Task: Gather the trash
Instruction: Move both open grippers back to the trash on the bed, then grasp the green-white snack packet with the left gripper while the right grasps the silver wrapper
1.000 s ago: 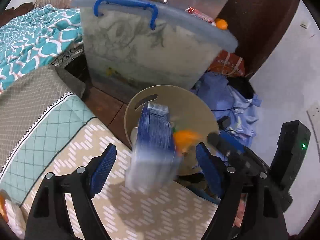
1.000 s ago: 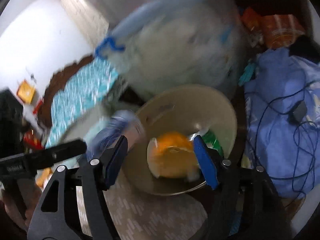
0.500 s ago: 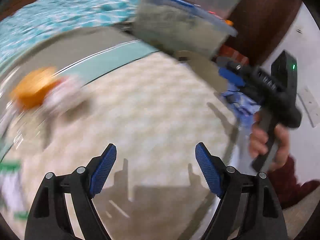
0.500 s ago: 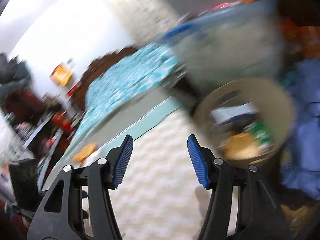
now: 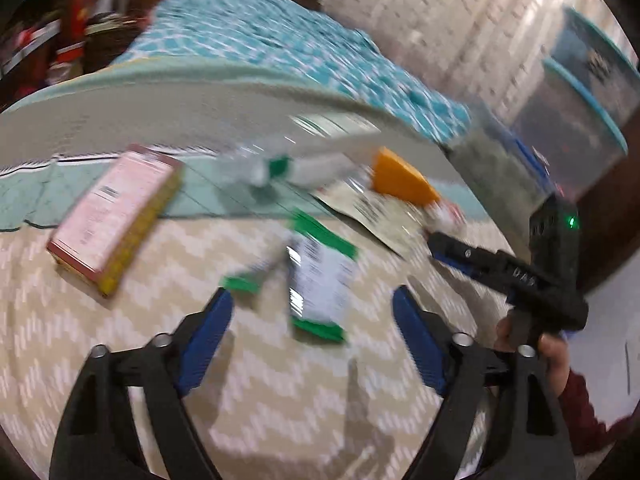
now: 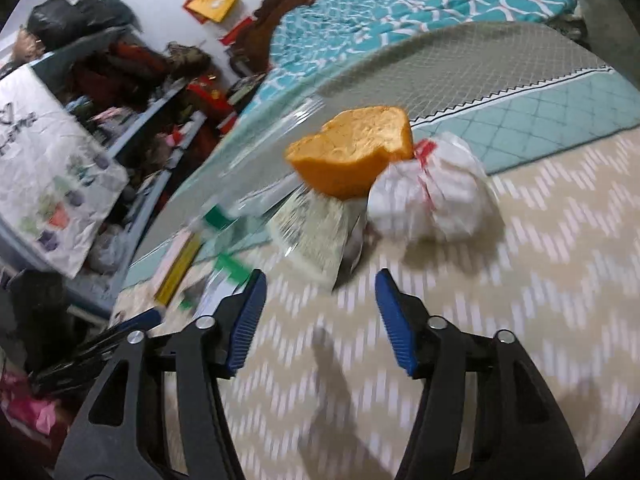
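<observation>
The trash lies scattered on a bed (image 5: pixel 280 392) with a beige chevron cover. In the left wrist view a green-and-white wrapper (image 5: pixel 320 284) lies flat just ahead of the left claw (image 5: pixel 310 344), whose jaws stand wide apart and empty, touching nothing. To the far left lies a pink box (image 5: pixel 114 216); beyond the wrapper are a blurred white-and-green packet (image 5: pixel 276 168) and an orange piece (image 5: pixel 404 180).

In the right wrist view the right claw (image 6: pixel 320 316) is likewise spread apart and empty. Ahead of it sits a crumpled paper ball (image 6: pixel 436 188), white with red print, touching the orange piece (image 6: pixel 352 152), which looks like foam or sponge and rests partly on a flat printed packet (image 6: pixel 312 232).

The wrapper looks thin, light and limp; lying flat, it gives little to pinch, so the jaws would probably have to press down on the soft cover and close across its short width or catch a raised edge. It may slip or fold. The paper ball seems light and crushable, and should take a grip across its middle. The orange piece appears soft and springy, best squeezed across its thick side. The box looks stiff and is probably best taken across its narrow edge. Motion blur hides finer detail.
</observation>
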Demonstrator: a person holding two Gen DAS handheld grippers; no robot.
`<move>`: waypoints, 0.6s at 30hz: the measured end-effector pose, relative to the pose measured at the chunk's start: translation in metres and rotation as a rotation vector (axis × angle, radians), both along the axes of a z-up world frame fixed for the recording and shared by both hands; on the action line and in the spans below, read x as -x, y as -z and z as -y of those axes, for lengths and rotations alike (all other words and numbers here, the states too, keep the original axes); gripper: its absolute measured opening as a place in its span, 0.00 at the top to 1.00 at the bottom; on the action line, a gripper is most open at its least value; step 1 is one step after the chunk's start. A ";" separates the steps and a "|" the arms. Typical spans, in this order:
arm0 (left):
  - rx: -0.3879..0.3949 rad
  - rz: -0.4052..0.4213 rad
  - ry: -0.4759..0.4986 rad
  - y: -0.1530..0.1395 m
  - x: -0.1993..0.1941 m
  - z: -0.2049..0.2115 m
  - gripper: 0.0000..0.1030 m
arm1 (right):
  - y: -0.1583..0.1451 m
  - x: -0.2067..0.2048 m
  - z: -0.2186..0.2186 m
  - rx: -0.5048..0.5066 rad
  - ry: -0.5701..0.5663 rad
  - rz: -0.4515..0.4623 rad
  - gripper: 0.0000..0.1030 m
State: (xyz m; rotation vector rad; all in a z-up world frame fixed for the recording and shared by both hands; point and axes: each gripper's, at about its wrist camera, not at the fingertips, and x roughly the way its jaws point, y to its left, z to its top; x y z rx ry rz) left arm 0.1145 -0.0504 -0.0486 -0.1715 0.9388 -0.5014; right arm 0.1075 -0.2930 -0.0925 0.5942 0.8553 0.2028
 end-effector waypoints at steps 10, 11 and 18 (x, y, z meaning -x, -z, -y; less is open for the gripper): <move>-0.138 0.023 0.069 0.027 -0.011 0.038 0.79 | 0.003 -0.006 -0.026 -0.018 -0.046 0.008 0.79; -0.125 0.011 0.097 0.030 -0.009 0.039 0.81 | 0.001 0.002 -0.030 -0.011 -0.052 0.014 0.80; -0.037 -0.004 0.115 0.024 0.026 0.007 0.94 | -0.012 0.093 -0.028 0.040 -0.003 0.078 0.80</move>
